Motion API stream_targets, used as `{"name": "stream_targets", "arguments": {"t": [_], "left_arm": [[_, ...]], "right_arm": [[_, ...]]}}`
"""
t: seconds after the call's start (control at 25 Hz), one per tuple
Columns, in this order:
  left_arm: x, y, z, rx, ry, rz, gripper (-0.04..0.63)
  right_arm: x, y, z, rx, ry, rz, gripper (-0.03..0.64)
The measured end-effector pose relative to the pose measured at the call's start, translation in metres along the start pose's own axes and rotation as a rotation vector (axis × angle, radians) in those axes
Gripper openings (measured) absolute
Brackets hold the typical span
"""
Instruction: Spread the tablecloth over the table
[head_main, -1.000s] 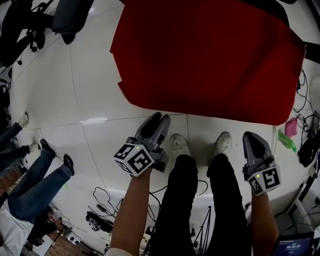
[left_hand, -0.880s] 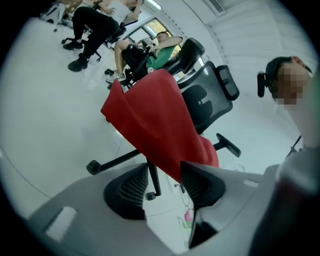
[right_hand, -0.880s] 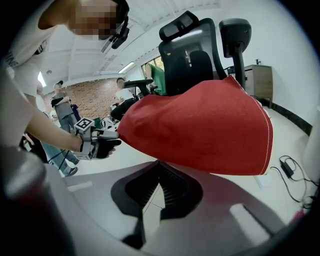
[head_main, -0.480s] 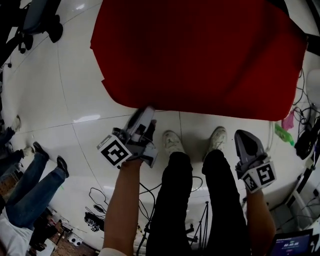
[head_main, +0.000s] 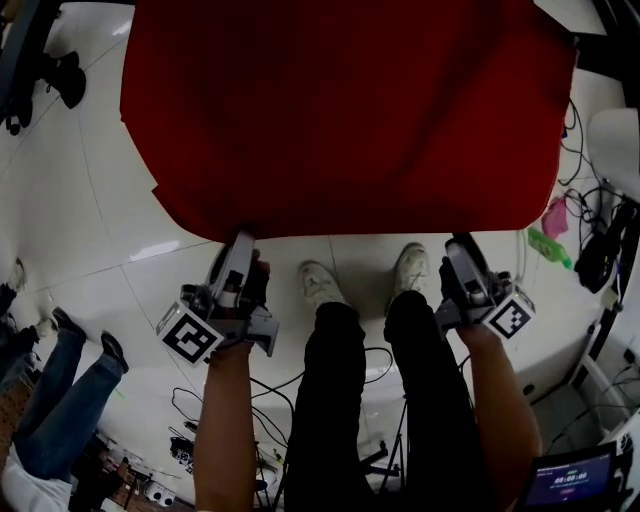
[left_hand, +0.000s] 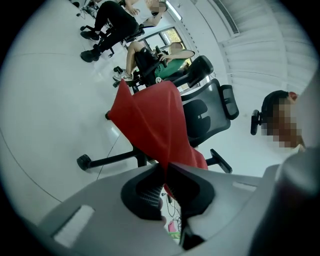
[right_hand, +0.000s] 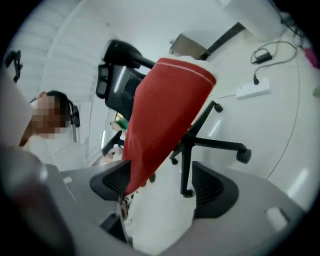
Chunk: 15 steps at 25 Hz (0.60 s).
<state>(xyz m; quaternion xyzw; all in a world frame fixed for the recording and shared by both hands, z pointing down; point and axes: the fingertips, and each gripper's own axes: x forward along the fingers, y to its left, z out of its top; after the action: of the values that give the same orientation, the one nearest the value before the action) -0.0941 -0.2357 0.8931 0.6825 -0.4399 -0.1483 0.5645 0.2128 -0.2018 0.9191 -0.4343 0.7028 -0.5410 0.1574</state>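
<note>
To spread the cloth (head_main: 340, 110), the left claw (left_hand: 165, 169) had just clamped its hem, while the right claw (right_hand: 161, 186), just opened wide, seemingly only straddled it.

An office-like lab: glossy white floor tiles (head_main: 90, 200), a wheeled office chair (left_hand: 205, 112), seated people (left_hand: 115, 20), cables (head_main: 195, 438) at seven o'clock, a laptop (head_main: 568, 483) at five.
</note>
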Motion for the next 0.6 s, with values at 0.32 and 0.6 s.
{"name": "stream_targets", "arguments": {"t": [0.32, 0.6], "left_arm": [[-0.005, 0.001, 0.004, 0.016, -0.007, 0.0, 0.017], [-0.01, -0.014, 0.007, 0.218, -0.02, 0.089, 0.017]], "right_arm": [[0.01, 0.023, 0.033, 0.183, -0.171, 0.269, 0.115], [0.001, 0.031, 0.031, 0.078, -0.128, 0.155, 0.012]]}}
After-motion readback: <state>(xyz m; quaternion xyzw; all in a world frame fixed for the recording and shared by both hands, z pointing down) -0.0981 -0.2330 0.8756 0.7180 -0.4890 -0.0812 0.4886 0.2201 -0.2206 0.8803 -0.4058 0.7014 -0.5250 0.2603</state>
